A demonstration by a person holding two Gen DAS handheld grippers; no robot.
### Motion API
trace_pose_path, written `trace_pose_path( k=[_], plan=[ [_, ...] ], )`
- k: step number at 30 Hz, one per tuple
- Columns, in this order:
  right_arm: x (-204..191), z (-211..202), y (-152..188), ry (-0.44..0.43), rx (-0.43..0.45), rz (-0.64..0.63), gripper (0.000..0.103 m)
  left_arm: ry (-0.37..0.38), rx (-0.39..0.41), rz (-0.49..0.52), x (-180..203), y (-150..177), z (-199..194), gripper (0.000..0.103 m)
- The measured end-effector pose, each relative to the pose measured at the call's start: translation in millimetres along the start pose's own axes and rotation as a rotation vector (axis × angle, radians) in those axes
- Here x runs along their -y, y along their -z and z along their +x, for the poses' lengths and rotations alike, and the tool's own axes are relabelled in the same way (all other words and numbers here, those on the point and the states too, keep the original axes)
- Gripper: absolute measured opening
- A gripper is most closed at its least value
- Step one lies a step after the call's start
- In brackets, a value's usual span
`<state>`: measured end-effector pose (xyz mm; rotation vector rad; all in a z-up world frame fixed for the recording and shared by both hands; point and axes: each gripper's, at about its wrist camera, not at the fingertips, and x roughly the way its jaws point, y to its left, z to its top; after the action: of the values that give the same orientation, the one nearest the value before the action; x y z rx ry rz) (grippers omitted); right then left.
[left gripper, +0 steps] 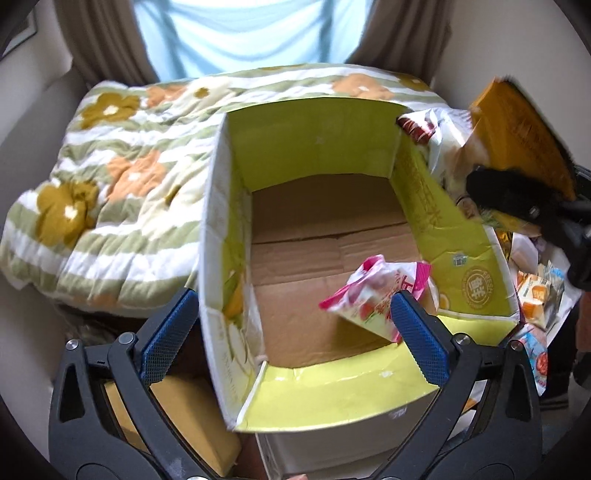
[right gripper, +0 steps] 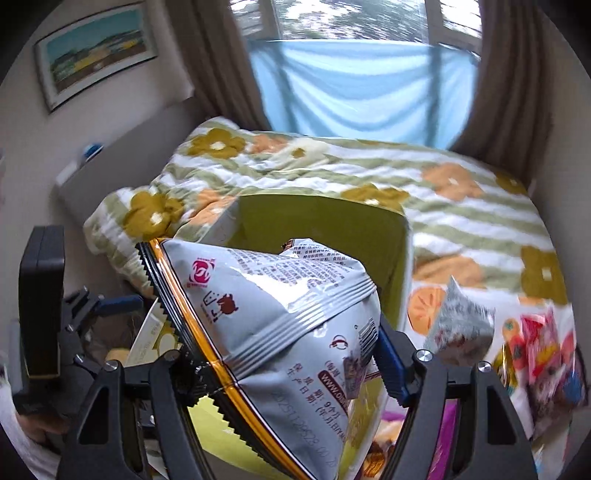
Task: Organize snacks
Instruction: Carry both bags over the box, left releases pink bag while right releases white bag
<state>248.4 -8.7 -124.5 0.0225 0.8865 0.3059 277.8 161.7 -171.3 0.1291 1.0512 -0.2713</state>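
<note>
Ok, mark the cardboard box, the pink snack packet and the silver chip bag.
cardboard box (left gripper: 325, 236), left wrist view, bare brown floor.
pink snack packet (left gripper: 373, 299), left wrist view, middle of wrapper.
silver chip bag (right gripper: 280, 317), right wrist view, back seam.

Daylight is pouring through the window, where a pale blue sheer is hanging between brown curtains. Below the window, a floral striped quilt is covering the bed. Left of the window, a framed landscape picture is hanging on the pale wall.
</note>
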Motion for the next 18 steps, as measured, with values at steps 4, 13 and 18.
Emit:
trace_pose_path(
  k=[4,13,18],
  plan=[
    [-7.5,19.5,-3.0,-0.032,-0.036,-0.068,0.069,0.002,0.003,-0.061,-10.1,4.4,-6.3,0.103],
    [-10.2,64.7,-4.6,-0.025,-0.126,-0.140,0.071,-0.024,-0.012,-0.101,-21.4,13.3,-6.0,0.103],
    [-5.3,54.7,4.4,-0.048,-0.042,-0.111,0.103,-0.044,-0.015,-0.125,-25.0,20.3,-7.7,0.103]
  ],
)
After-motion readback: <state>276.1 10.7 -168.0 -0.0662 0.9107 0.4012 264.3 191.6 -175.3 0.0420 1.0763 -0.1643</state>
